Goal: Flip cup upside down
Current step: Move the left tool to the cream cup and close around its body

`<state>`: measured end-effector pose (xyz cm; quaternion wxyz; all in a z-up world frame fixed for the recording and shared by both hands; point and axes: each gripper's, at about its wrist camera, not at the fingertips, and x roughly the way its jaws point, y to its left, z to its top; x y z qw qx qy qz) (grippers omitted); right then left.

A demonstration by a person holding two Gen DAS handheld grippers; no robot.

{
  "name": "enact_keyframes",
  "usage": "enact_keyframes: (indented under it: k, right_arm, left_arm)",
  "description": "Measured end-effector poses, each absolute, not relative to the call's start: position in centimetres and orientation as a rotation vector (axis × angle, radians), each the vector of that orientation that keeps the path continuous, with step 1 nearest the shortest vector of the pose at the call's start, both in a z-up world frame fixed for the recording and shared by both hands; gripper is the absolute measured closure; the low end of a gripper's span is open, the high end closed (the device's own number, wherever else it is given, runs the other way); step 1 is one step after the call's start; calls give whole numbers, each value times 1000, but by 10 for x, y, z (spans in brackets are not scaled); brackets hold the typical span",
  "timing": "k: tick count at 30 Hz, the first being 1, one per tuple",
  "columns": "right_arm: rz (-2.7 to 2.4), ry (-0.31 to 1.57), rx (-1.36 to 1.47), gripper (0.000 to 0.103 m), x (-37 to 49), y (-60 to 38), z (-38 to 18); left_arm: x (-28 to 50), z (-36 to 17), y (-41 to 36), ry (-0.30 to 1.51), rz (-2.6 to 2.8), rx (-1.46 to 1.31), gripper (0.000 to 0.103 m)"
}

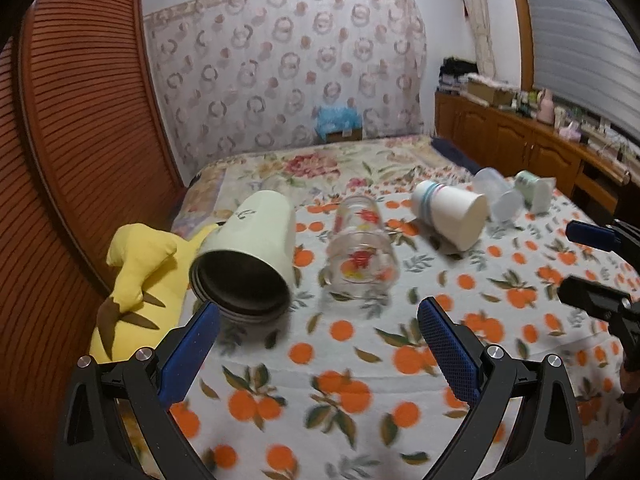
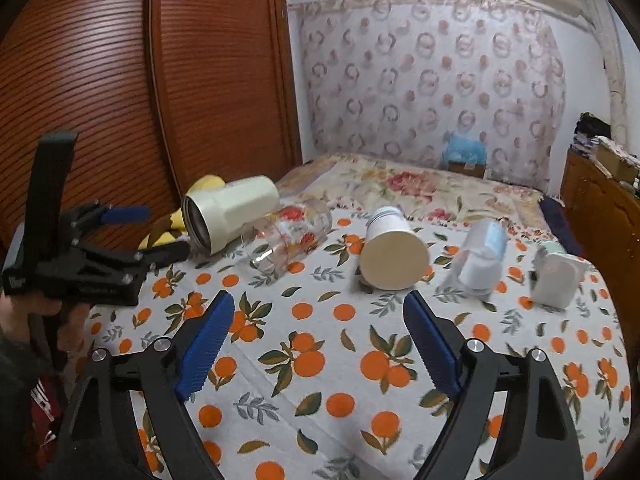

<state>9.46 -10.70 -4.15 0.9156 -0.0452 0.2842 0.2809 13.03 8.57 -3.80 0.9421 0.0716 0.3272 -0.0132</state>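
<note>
Spread wide and empty, the left gripper [image 1: 320, 326] has the green cup [image 1: 248, 256] at left centre, on its side, mouth toward it. Equally spread, the right gripper [image 2: 318, 318] sits farther away.

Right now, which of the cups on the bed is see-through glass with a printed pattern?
The glass cup with red and yellow flowers, lying on its side between the pale green tumbler and the white paper cup.

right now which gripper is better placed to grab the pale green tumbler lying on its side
Left. The pale green tumbler with the dark open mouth lies just beyond the left gripper, whose jaws are open, its mouth beside the left fingertip. The right gripper points at the white paper cup, further from the tumbler.
</note>
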Motion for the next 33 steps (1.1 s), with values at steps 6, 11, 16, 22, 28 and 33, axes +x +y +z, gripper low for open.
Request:
enact_keyframes:
  k: [6,11,16,22,28,33]
  right_arm:
    - [597,644,-94,15,112,-94,-52]
    - [600,669,-109,15,116,-86,-61]
    - [597,681,-138,15,117,-80,-69]
    - [599,684,-150,15,117,-80,-74]
    - [600,687,-129,15,116,-88,-76]
    - [598,689,-124,15,115,-93,-77]
  left_arm:
    - [166,-32,101,729,-26,208,9]
    - [203,-29,111,794,-4,249,15]
    - [242,-36,115,892,23,279,15]
    - [279,-41,119,1006,66,300,15]
    - [302,-54,123,1127,90,302,15]
    - [313,-67,122,1215,89,268,26]
